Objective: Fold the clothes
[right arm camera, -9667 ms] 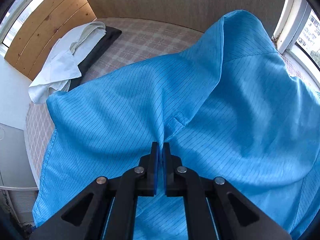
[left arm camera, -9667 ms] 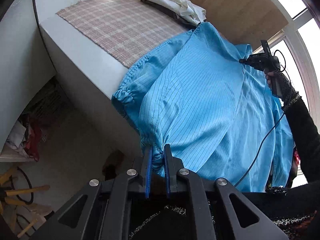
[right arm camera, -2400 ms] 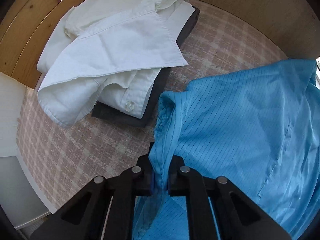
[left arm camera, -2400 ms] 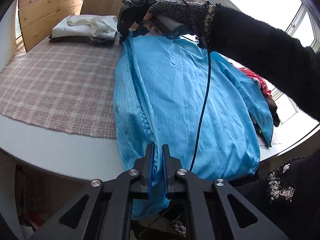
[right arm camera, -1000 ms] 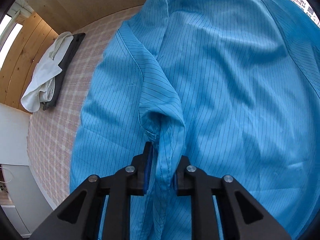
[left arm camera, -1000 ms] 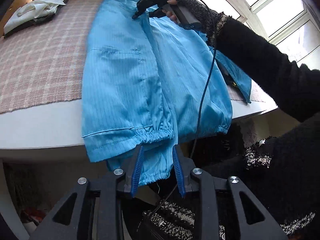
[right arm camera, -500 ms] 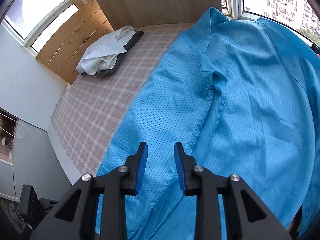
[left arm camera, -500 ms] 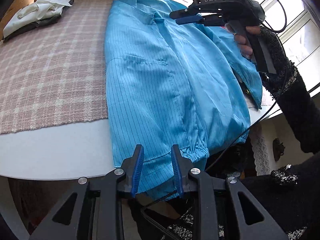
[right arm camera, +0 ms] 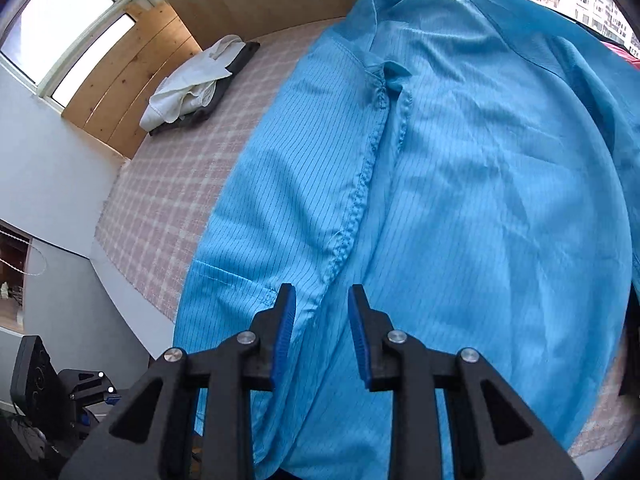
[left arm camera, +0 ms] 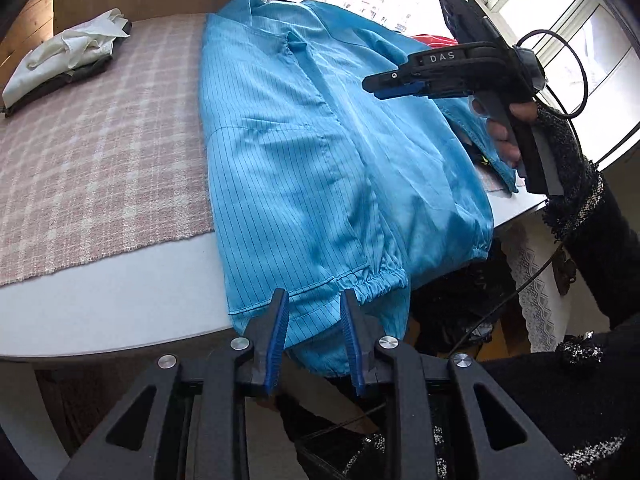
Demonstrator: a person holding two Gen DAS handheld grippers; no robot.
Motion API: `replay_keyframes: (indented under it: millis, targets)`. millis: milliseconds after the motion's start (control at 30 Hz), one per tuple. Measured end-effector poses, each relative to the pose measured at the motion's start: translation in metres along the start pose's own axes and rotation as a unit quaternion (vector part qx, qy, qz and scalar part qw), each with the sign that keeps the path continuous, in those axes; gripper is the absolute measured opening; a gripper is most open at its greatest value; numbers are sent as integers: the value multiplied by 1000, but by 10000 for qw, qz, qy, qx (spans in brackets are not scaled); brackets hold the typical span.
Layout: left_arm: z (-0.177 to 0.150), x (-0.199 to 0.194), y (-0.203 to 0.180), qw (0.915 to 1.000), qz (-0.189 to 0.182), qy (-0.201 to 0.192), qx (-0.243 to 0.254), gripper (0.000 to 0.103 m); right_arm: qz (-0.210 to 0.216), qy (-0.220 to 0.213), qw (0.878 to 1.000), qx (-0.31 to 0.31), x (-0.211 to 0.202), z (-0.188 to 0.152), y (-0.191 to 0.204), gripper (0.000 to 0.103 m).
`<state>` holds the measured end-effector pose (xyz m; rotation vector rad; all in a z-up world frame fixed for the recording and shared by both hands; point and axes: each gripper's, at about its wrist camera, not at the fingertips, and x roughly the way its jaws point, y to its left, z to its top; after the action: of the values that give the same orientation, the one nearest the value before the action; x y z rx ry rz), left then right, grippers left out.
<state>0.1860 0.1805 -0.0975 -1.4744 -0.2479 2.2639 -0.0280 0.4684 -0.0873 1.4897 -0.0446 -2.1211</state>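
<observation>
1. Blue jacket (left arm camera: pixel 304 168) lies spread on the desk (left arm camera: pixel 120 312), its hem hanging off the front edge.
2. Left gripper (left arm camera: pixel 314 344) and right gripper (right arm camera: pixel 322 340) are both wide, holding nothing.
3. Risk: the slick overhang could drag the jacket off the desk.
4. Risk: a grab may catch only one layer, giving a skewed fold.

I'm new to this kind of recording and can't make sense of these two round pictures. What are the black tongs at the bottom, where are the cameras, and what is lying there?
There is no robot here. A person holds a hand tool in each hand, and each tool carries a wide-angle camera looking along its two fingers.

One picture is from the left gripper, the other from the right gripper. The left view also catches the right tool in the person's hand.

On the table a checked cloth is spread. A blue jacket lies on it, its hem hanging over the table's near edge. Further back sits a pile with a white shirt on top.

Both grippers are open and hold nothing.
</observation>
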Motion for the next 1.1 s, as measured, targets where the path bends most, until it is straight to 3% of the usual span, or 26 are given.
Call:
replay_keyframes:
  millis: [67, 133, 200, 300, 433, 533, 633, 733, 833, 1000, 1100]
  targets:
    - [4, -11, -13, 9998, -119, -131, 110, 24, -50, -270, 9993, 259, -33, -4, -19, 32]
    - [8, -10, -32, 9993, -144, -180, 303, 24, -369, -562, 9962, 554, -73, -17, -53, 47]
    - [13, -5, -52, 9984, -209, -210, 490, 24, -871, -877, 9884, 884, -118, -29, -101, 47]
    - [26, 13, -81, 9971, -396, -108, 636, 24, -1290, -1085, 9749, 1452, -171, -48, -176, 47]
    - [53, 59, -138, 9928, -562, 150, 1052, 24, -1590, -916, 9703, 1573, -212, -56, -258, 47]
    - [82, 103, -203, 9849, -643, 372, 1563, 24, -1550, -639, 9765, 1353, -210, -56, -296, 47]
    - [106, 140, -268, 9713, -1013, 606, 2063, 24, -1466, -344, 9822, 1122, -203, -56, -333, 48]
    - [127, 173, -311, 9637, -985, 777, 2358, 24, -1379, -49, 9864, 890, -196, -55, -369, 48]
    - [140, 201, -329, 9633, -949, 1011, 2299, 24, -1252, 215, 9897, 653, -188, -54, -402, 48]
    - [144, 224, -345, 9613, -920, 1258, 2272, 24, -722, 405, 9963, 211, -165, -37, -422, 48]
    - [145, 230, -353, 9613, -894, 1305, 2254, 24, -139, 739, 9968, 252, -152, -36, -432, 48]
